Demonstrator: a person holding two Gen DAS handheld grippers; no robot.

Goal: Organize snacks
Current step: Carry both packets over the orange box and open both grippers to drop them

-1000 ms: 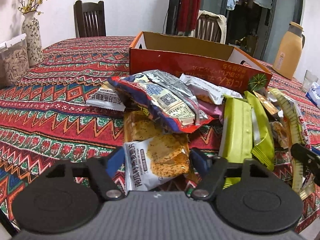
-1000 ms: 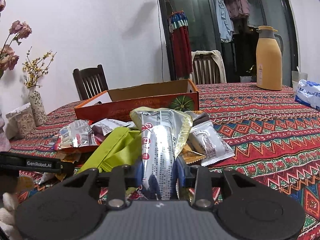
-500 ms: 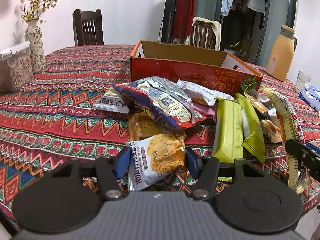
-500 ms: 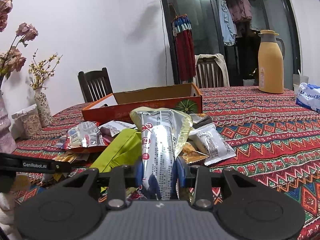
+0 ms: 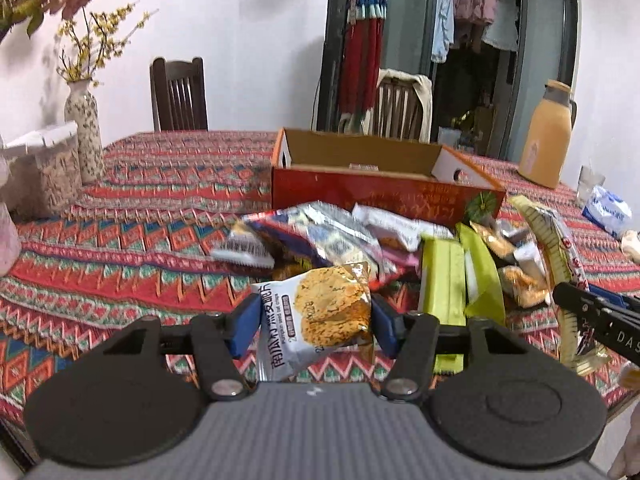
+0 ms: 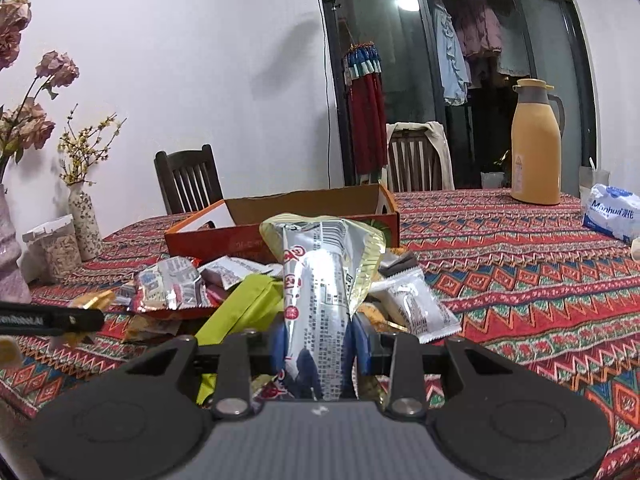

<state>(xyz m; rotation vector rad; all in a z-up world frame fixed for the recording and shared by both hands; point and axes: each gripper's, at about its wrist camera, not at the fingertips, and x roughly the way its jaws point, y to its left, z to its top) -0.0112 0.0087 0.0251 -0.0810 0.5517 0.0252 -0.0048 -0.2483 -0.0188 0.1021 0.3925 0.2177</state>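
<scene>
My left gripper (image 5: 316,322) is shut on a white cracker packet (image 5: 320,320) printed with golden crackers, held just above the table. Behind it lies a heap of snack packets (image 5: 328,236), with a green pouch (image 5: 444,276) to the right. An open orange cardboard box (image 5: 384,192) stands behind the heap. My right gripper (image 6: 318,340) is shut on a long silver and yellow snack bag (image 6: 320,280) that stands upright between its blue pads. That same bag (image 5: 556,248) and the right gripper's finger (image 5: 592,316) show at the right edge of the left wrist view.
The table wears a red patterned cloth (image 6: 520,264). A yellow thermos (image 6: 536,148) and a tissue pack (image 6: 612,212) stand at the right. A vase (image 5: 84,132) and a clear container (image 5: 44,168) stand at the left. Chairs (image 5: 178,92) stand behind the table.
The left gripper closed on the cracker packet and lifted it off the pile, rising and pulling back. The right gripper kept its hold on the long bag, nearly still.
</scene>
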